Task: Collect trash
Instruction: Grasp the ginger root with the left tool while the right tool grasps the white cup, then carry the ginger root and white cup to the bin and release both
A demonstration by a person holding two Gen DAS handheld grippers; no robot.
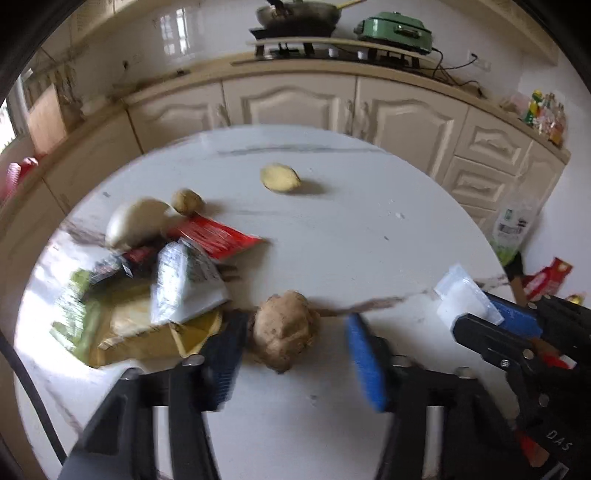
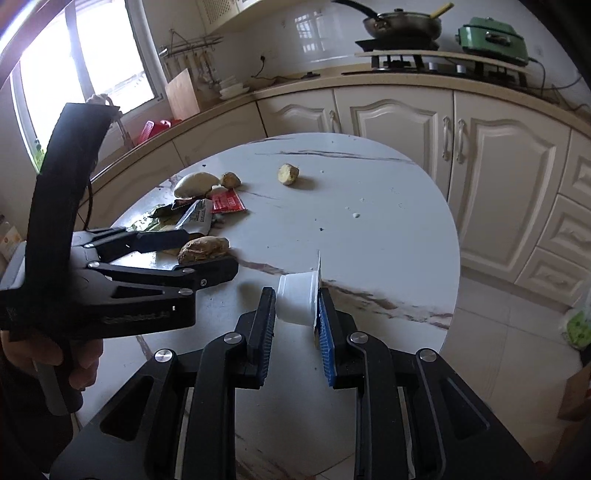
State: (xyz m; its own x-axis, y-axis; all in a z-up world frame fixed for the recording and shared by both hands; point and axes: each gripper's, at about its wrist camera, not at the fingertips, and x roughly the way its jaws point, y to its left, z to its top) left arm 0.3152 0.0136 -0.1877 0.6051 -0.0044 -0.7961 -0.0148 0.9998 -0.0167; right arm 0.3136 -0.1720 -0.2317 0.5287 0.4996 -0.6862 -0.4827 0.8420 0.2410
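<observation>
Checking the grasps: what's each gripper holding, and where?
Right gripper clamps a white plastic cup by base and rim. Left gripper straddles a brown potato, not gripping.

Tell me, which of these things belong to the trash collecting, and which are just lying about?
For the job:
- white plastic cup, pinched in the right hand-held gripper
- brown lump between the fingers of the left hand-held gripper
- pile of wrappers on the table

Just lying about:
- frying pan on the stove
- green cooker
- cutting board

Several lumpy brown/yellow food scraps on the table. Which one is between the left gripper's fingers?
The big brown lump, nearest the camera, beside the wrapper pile. The small brown one and the yellow one lie farther back.
</observation>
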